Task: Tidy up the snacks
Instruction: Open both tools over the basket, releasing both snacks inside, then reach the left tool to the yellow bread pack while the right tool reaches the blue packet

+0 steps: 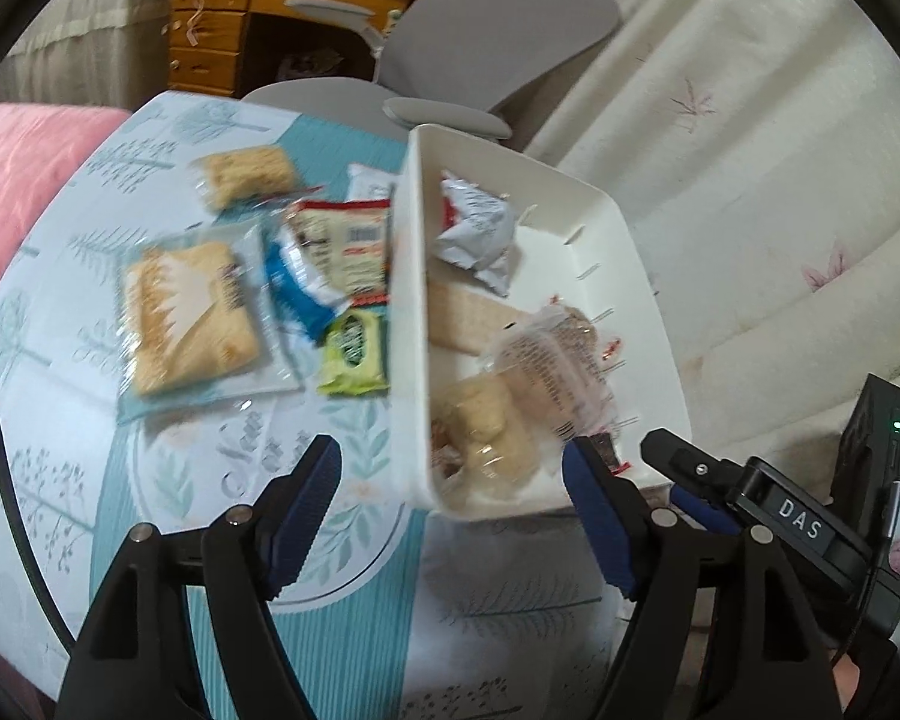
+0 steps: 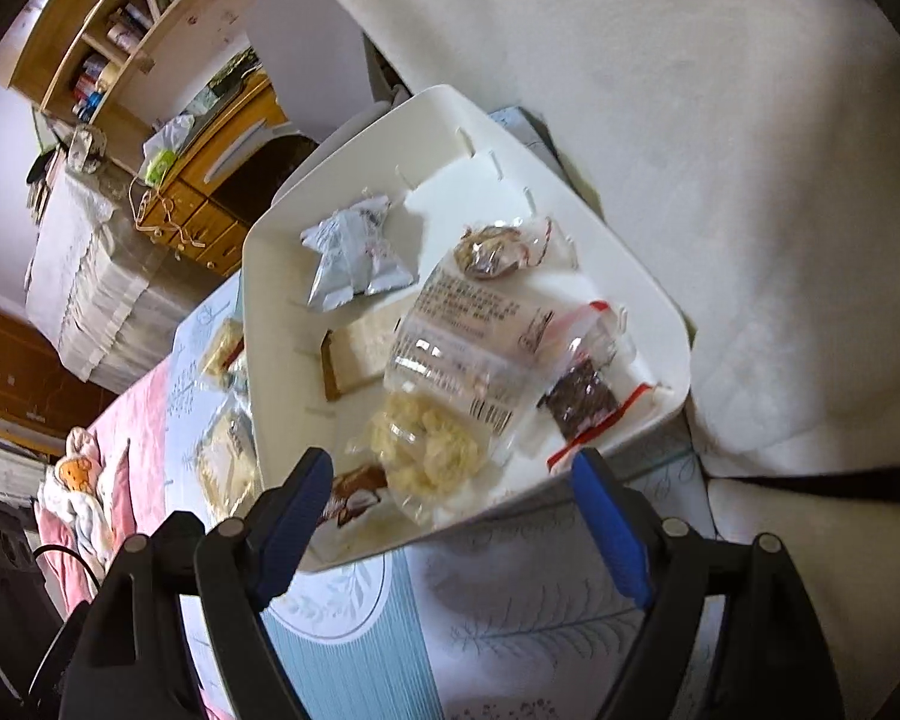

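Observation:
A white bin [image 1: 405, 276] stands on the patterned tablecloth and holds several wrapped snacks: a silver packet [image 1: 474, 228], a clear bag of pale puffs [image 1: 510, 414] and a flat wafer [image 1: 456, 315]. It shows from above in the right wrist view [image 2: 642, 300], with a dark snack in a red-edged bag [image 2: 585, 402]. Left of the bin lie loose snacks: a large cracker pack [image 1: 189, 315], a blue packet [image 1: 297, 285], a green packet [image 1: 357, 351]. My left gripper [image 1: 450, 474] is open and empty at the bin's near end. My right gripper [image 2: 450, 480] is open and empty over the bin's near edge.
A grey office chair [image 1: 486, 42] and a wooden desk [image 1: 222, 30] stand behind the table. A cream quilted cover [image 1: 750, 150] lies to the right, a pink cushion [image 1: 24, 180] to the left. The right gripper's body [image 1: 810, 516] shows at the left wrist view's lower right.

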`<state>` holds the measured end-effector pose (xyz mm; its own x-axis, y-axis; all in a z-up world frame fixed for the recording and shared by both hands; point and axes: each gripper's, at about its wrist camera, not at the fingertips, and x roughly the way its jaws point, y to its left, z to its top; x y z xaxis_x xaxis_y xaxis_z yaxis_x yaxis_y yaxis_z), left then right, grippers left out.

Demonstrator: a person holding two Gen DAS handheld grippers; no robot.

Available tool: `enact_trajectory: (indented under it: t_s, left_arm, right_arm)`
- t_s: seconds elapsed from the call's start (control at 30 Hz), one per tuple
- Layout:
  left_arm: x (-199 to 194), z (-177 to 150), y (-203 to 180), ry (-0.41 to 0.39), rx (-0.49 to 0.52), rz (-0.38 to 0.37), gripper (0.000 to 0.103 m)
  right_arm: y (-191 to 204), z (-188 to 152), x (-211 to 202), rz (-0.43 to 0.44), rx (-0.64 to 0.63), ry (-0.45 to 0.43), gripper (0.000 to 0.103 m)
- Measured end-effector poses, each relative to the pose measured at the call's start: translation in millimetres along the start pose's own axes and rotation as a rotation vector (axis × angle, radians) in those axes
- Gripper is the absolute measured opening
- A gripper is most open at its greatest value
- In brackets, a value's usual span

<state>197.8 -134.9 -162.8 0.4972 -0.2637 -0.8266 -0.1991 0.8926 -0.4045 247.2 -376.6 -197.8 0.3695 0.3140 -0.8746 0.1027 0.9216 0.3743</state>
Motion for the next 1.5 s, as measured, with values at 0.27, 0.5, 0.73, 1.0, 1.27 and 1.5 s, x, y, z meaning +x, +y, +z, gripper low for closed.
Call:
enact_trajectory:
  t_s: [0.27, 0.5, 0.73, 1.0, 1.27, 1.5]
  left_arm:
    - [-18, -25, 59, 0.017, -0.118, 0.062, 0.075]
    - [-33, -36, 116, 0.049, -0.230, 0.100, 0.077]
    - [-42, -33, 163, 0.080, -0.281, 0.102, 0.078]
    - [-47, -11, 197, 0.167, -0.255, 0.098, 0.081]
    - [-42, 37, 220, 0.273, -0.174, 0.122, 0.084]
    - [-6, 69, 223, 0.383, -0.129, 0.168, 0.084]
  right_arm:
    - [38, -29, 0, -0.046, -0.151, 0.003, 0.082]
    - [76, -57, 5, -0.091, -0.258, 0.015, 0.082]
    - [115, -81, 9, -0.132, -0.355, -0.012, 0.082]
    - [164, -98, 11, -0.214, -0.456, -0.083, 0.079]
    - [211, -105, 33, -0.287, -0.557, -0.112, 0.070]
    - [228, -95, 62, -0.339, -0.601, -0.140, 0.068]
